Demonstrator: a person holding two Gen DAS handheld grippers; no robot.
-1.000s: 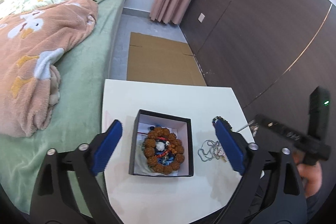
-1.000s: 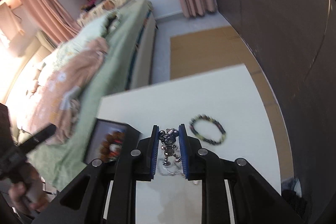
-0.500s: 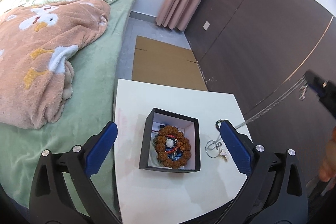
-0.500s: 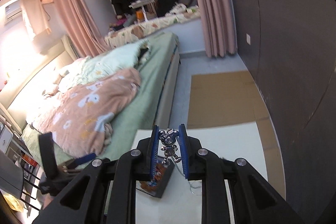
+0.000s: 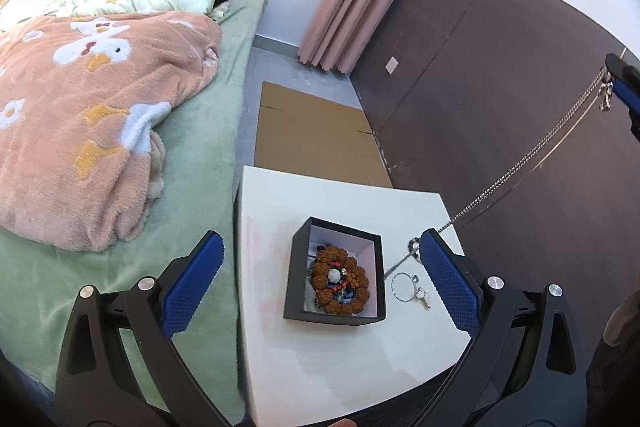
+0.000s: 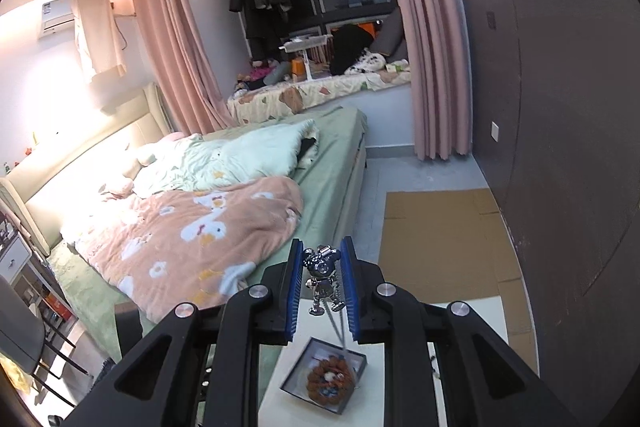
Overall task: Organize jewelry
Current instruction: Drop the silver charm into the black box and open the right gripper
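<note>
Right wrist view: fingers (image 6: 297,291) of right gripper (image 6: 322,289) clenched on silver figurine pendant (image 6: 322,277), chain (image 5: 520,163) trailing to table (image 5: 320,367). Left gripper (image 5: 320,285) spread wide, straddling jewelry box (image 5: 335,279).

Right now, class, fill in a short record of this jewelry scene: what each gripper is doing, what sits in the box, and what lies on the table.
Right gripper: shut on the silver robot-figure pendant, lifted high above the table
Silver chain: runs taut from the pendant down to the white table
Left gripper: open, above the black square box, holding nothing
Box contents: brown beaded bracelet
Beside the box: silver ring with small charms
</note>
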